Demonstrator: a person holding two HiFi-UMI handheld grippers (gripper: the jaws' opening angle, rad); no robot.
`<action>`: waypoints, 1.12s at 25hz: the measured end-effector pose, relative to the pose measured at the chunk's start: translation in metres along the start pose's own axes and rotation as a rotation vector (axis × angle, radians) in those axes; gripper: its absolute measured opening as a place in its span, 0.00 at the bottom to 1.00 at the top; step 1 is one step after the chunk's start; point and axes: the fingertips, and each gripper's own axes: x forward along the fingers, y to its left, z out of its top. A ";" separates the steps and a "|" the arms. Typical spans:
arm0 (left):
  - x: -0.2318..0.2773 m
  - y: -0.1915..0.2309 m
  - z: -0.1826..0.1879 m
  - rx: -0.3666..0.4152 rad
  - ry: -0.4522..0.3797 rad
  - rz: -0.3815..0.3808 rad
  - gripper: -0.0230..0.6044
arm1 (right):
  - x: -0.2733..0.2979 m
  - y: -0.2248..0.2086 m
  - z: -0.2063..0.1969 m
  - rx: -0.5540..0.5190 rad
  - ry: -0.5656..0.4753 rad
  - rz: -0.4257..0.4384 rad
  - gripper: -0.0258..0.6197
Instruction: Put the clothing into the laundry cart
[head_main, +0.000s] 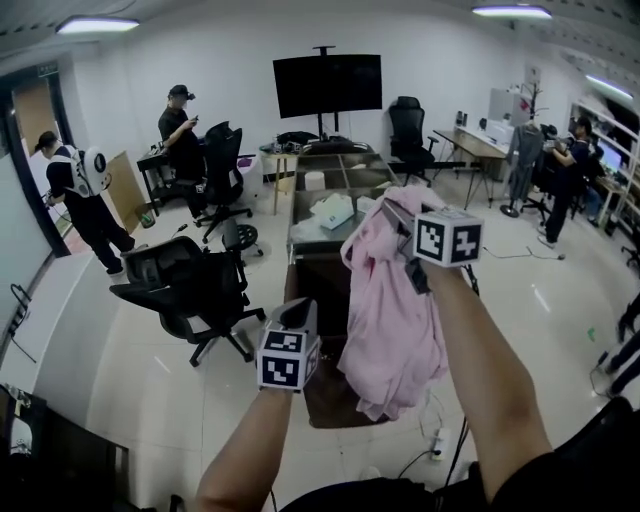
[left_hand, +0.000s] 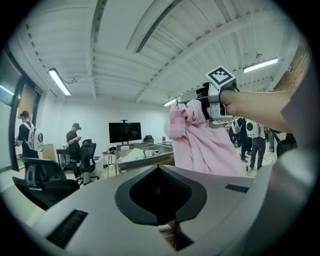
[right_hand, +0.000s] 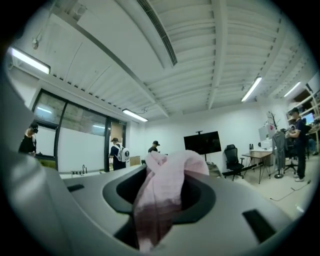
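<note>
Pink garment (head_main: 390, 320) first: it hangs from my right gripper (head_main: 400, 215), fingers pinched on a bunched fold near its top. The cloth wells up between the two pads in the right gripper view. Its long axis runs straight down from the fingers, with the free hem well below them and swinging clear of the floor.

Laundry cart (head_main: 296, 225): ahead of and below my right fingers, slightly to their left. It is a metal-framed box with its long axis running away from me. The near end sits just beyond the hanging cloth and the open top faces up. Pale items (head_main: 333, 210) already lie in the farther sections. My read is that the move turns on this: the hem has to clear the near rim before I lower, so carry forward first, then down.

Office chair (head_main: 190, 285): off to the left of my left fingers, apart from the cart's left side. Open floor to the right of the cart leaves room to swing that way.

Left gripper (head_main: 297, 315): lower and nearer me than the right, left of the cloth and not touching it. Fingers are drawn together on nothing. The right hand is plainly the one placed for the drop.

Cables and a power strip (head_main: 440, 440): on the floor beneath the hem, a snag risk if I dip early.
</note>
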 end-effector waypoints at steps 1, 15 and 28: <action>0.005 0.001 0.000 -0.002 0.003 0.014 0.04 | 0.010 -0.004 -0.008 -0.002 0.022 0.008 0.31; 0.052 -0.005 -0.007 -0.005 0.057 0.081 0.04 | 0.068 -0.043 -0.128 0.050 0.268 0.041 0.37; 0.069 -0.010 -0.001 -0.011 0.056 0.084 0.04 | 0.048 -0.055 -0.133 0.060 0.257 0.052 0.46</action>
